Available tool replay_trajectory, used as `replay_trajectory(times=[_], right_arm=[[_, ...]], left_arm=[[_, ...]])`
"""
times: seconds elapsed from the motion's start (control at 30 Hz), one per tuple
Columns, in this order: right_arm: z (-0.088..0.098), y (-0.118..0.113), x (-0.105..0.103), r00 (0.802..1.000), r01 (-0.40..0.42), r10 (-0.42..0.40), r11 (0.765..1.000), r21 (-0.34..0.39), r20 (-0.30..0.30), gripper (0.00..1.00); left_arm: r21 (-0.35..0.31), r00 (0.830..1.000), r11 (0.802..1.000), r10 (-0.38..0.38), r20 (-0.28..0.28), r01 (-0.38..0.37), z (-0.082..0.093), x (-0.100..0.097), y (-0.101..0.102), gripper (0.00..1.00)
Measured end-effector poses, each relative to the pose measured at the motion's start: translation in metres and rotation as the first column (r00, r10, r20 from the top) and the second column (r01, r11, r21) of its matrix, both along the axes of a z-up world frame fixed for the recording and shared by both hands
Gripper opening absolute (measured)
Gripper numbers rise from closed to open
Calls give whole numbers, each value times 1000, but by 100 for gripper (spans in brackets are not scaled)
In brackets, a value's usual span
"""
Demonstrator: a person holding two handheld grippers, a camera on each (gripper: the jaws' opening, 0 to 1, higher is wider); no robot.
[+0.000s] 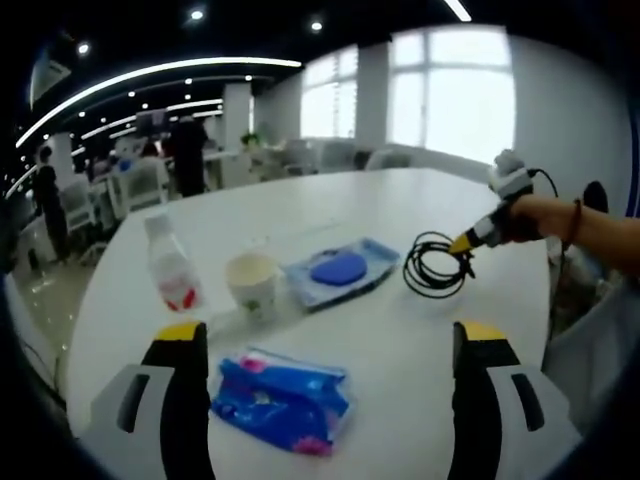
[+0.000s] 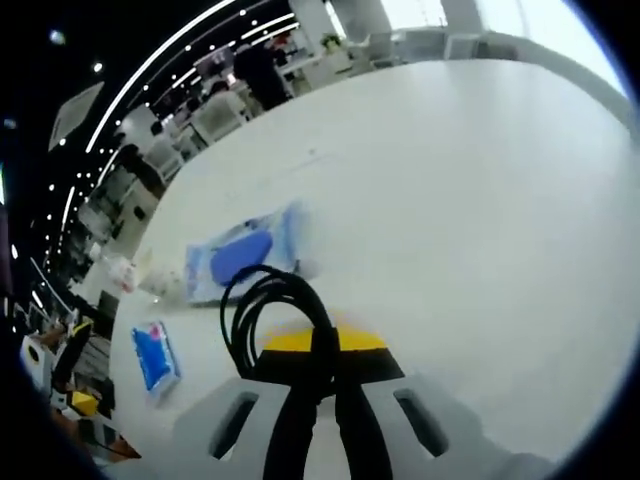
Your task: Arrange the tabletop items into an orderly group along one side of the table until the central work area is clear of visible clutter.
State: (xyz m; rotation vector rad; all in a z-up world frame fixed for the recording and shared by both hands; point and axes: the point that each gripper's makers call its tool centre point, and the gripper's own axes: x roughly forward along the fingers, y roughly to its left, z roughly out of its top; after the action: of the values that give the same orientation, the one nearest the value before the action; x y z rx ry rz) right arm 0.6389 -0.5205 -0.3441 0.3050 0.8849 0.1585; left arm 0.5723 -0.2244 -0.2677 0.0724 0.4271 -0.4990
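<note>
Black cable coil [image 2: 262,320] clamped in right claw [image 2: 325,375], left claw [image 1: 330,345] spread, likely wipes packet [image 1: 283,398] between.

Left tool [image 1: 330,345] jaws apart above blue packet [image 1: 283,400]; right tool [image 1: 470,240] grips cable coil [image 1: 435,265]

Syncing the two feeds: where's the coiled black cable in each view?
Left gripper view: coiled black cable sits right of centre on the white table, hanging from the right gripper, which enters from the right.
Right gripper view: the cable is low at centre, clamped between that gripper's own jaws, its loop rising above them.
Shared landmark: the blue tray, left of the cable in both.
</note>
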Motion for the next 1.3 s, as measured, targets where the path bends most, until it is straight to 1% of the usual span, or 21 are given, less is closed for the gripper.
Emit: replay_trajectory(times=[0.17,0.37,0.43,0.47,0.5,0.67,0.77,0.93,0.97,1.0,1.07,1.13,1.17,1.2,1.3], right_arm=[[-13,-3,0,1000,-1,1,1000,-5,-26,4],[-26,-5,0,999,1,-1,1000,4,-43,4],[-31,-7,0,999,0,0,1000,-4,-51,4],[-33,-6,0,999,-6,6,1000,-2,-45,4],[-33,-6,-1,999,4,-4,1000,8,-47,5],[-40,-6,-1,998,14,-13,1000,12,-54,5],[-44,-4,-3,997,35,-32,999,34,-69,6],[-50,-2,-6,997,19,-18,1000,11,-71,7],[-51,-3,-6,997,26,-25,1000,8,-73,8],[-51,-5,-4,998,32,-32,999,-1,-58,9],[-50,-3,-4,998,30,-29,1000,9,-57,12],[-48,-2,-2,998,38,-37,999,13,-50,19],[-47,-2,0,998,45,-45,999,10,-43,23],[-45,-2,1,998,52,-51,999,12,-34,30],[-39,-2,4,998,60,-60,998,-1,-5,47]], left_arm=[[7,1000,1000,8,2,-8,-1,0,3,98],[15,1000,1000,16,-12,-16,-6,0,6,98],[16,1000,1000,17,-15,-17,-7,0,7,98],[17,1000,1000,20,-16,-19,-7,0,8,98],[17,1000,1000,23,-14,-23,-7,1,9,98],[17,999,999,33,-21,-33,-9,1,12,97],[18,999,999,38,-25,-37,-10,1,14,97],[21,999,999,40,-31,-40,-11,1,15,97],[27,999,999,40,-36,-39,-12,1,15,97],[29,999,999,39,-36,-38,-12,1,15,97],[29,999,999,38,-34,-37,-11,1,15,97],[28,999,999,37,-37,-36,-12,1,16,97],[28,999,999,38,-39,-37,-12,1,16,97],[29,999,999,39,-38,-38,-12,1,16,97],[27,999,999,42,-33,-42,-11,1,17,97]])
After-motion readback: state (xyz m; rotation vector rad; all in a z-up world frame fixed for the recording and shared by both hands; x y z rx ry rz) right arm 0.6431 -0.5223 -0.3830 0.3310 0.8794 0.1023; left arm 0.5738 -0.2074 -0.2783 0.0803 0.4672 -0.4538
